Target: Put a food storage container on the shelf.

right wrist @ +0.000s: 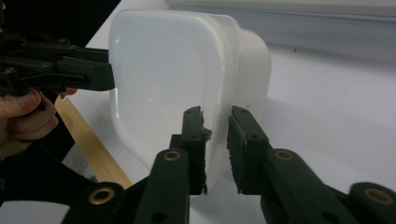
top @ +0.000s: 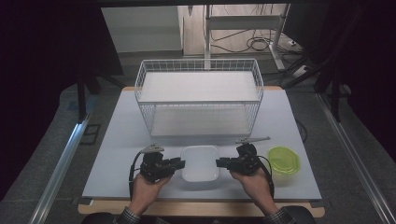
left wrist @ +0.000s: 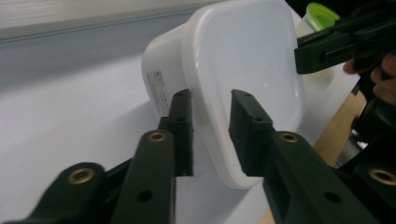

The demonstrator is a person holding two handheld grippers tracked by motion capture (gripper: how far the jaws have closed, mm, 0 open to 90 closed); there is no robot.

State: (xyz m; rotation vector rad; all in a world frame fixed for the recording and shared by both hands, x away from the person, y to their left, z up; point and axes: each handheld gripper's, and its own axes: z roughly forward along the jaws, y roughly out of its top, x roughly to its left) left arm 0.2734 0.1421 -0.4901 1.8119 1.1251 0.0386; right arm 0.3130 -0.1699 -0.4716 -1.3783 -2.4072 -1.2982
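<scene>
A white lidded container [top: 200, 163] sits near the table's front edge, between my two grippers. My left gripper [top: 181, 163] meets its left side and my right gripper [top: 218, 163] its right side. In the left gripper view the container [left wrist: 243, 60] looks tilted, and the left gripper [left wrist: 210, 95] has its jaws on either side of the lid's rim, closed on it. In the right gripper view the right gripper [right wrist: 217, 112] is closed in the same way on the opposite rim of the container [right wrist: 159, 70].
A round container with a green lid [top: 283, 161] stands just right of my right hand. A white wire rack [top: 199, 95] with two shelves takes up the back of the table [top: 116, 154]. The table's wooden front edge runs just behind both hands.
</scene>
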